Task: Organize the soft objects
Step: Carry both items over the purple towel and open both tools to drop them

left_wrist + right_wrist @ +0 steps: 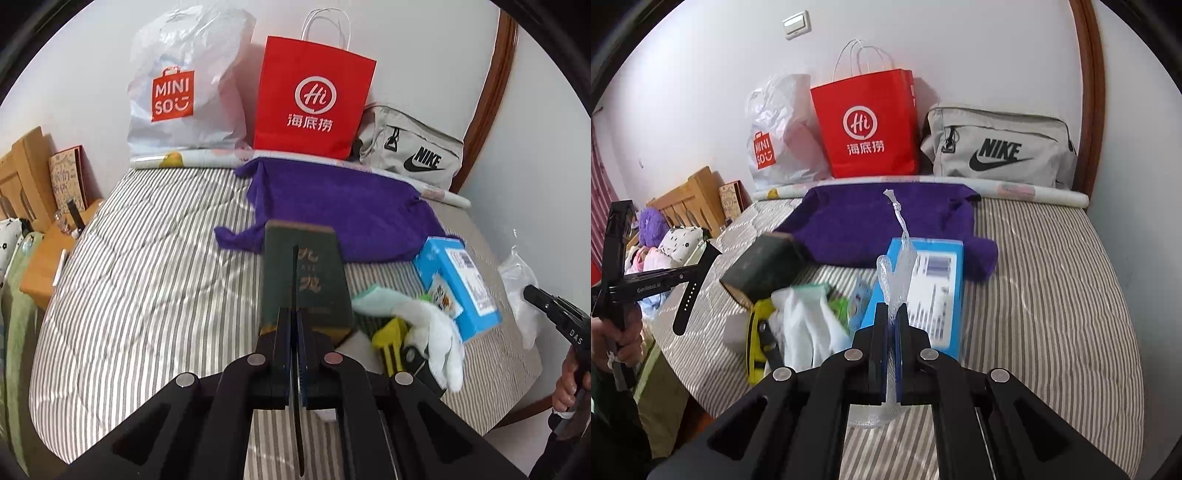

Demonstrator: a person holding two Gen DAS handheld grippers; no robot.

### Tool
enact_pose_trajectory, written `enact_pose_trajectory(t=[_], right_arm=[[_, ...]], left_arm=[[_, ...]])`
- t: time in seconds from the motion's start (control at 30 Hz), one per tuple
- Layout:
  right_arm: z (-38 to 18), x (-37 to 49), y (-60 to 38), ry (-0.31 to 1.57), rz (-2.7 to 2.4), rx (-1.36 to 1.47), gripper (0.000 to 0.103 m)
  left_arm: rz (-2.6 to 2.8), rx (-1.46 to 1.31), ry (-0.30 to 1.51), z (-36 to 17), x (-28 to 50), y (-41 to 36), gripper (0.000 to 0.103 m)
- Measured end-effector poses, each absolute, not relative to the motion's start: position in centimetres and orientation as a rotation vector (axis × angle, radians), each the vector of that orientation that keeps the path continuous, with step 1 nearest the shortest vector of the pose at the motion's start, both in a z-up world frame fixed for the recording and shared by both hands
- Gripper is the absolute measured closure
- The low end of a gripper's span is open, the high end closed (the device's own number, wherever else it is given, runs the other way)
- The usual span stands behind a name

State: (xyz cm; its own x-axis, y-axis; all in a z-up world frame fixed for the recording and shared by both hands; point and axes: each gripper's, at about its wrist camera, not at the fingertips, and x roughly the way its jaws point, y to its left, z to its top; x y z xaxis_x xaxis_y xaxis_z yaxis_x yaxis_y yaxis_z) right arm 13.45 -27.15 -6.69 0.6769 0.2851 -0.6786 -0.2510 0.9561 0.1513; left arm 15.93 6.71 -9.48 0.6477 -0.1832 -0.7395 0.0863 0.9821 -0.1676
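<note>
My left gripper (295, 314) is shut on a dark green box with gold lettering (304, 277) and holds it above the striped bed; the box also shows in the right wrist view (762, 264). My right gripper (892, 310) is shut on a clear plastic bag (897, 273), which shows at the right edge of the left wrist view (521, 291). A purple towel (343, 206) lies spread on the bed. A white glove (439, 332) and a pale green cloth (373, 299) lie in the clutter below the box.
A blue box (923, 288), a yellow tool (757, 332) and a small snack packet (858, 299) lie by the glove. A white Miniso bag (184, 85), a red paper bag (314, 99) and a grey Nike bag (413, 155) stand against the wall. A wooden nightstand (48, 258) is at left.
</note>
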Motion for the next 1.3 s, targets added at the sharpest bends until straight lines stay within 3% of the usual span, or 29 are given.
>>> enact_pose_trajectory(t=[0.57, 1.3], right_arm=[[-5.7, 25.4, -25.6, 0.812, 0.294, 0.029, 0.1], [-12.4, 40.4, -24.6, 1.002, 0.266, -0.016, 0.1]], left_arm=[[-0.176, -0.128, 0.878, -7.1, 26.5, 5.4, 0.099], [-0.207, -0.128, 1.033, -13.5, 42.5, 3.8, 0.099]])
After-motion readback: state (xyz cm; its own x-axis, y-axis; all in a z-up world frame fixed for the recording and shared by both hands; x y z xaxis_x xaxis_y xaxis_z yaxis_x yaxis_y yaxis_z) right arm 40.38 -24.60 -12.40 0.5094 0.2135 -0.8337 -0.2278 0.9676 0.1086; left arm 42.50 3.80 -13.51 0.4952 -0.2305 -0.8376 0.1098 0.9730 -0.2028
